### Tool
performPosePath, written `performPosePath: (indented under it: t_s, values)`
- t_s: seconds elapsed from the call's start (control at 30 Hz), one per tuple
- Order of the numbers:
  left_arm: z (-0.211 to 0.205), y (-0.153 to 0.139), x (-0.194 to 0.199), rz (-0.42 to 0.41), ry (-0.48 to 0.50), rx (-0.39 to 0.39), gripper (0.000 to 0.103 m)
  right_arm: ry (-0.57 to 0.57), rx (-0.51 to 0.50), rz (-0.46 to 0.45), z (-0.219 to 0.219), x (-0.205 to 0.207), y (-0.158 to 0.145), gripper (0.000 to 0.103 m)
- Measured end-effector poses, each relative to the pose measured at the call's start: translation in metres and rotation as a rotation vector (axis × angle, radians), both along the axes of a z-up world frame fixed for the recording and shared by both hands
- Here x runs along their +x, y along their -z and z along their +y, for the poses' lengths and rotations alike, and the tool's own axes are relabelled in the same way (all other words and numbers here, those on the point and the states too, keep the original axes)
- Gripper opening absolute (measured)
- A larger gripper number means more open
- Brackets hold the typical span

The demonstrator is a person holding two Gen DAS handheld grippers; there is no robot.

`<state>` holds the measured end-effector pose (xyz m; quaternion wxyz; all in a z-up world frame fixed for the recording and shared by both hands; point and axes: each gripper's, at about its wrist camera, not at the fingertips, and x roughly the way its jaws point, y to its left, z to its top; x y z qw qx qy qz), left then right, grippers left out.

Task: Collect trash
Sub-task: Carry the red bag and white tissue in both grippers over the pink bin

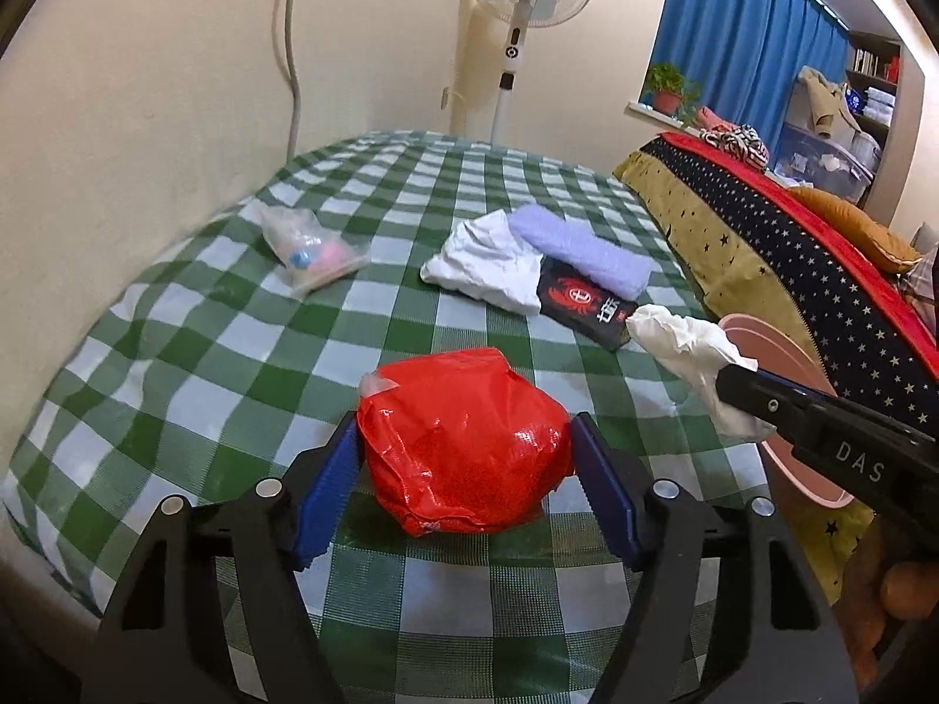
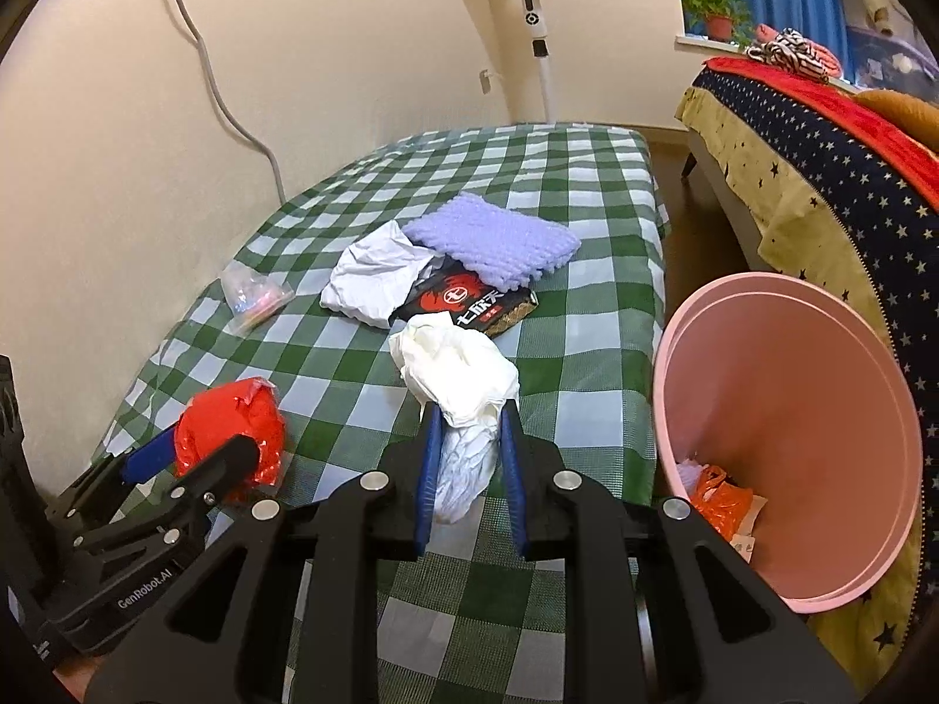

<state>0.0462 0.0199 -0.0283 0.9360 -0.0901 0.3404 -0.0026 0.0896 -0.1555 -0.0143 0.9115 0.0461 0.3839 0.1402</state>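
My right tongs clamp the white paper wad, lifted for the pink bin beside the table. Left tongs, apart, straddle the red bag, seemingly ungripped.

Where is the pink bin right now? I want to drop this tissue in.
In the right wrist view the pink bin is at the right, off the checked table's edge, beside the starry bedspread.

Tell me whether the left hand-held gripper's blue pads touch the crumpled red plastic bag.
Cannot tell. In the left wrist view the left hand-held gripper straddles the red plastic bag; no gap or contact shows plainly.
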Motion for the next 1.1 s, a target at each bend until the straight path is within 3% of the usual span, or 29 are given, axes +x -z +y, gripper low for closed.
performPosePath:
  t_s: [0.7, 1.1]
  values:
    - [-0.016, -0.031, -0.024, -0.094, 0.044, -0.010, 0.069, 0.095, 0.000, -0.088, -0.036, -0.038, -0.033, 0.021]
    - [-0.032, -0.047, -0.028, -0.148, 0.093, -0.029, 0.069, 0.148, 0.010, -0.116, -0.069, -0.049, -0.073, 0.021]
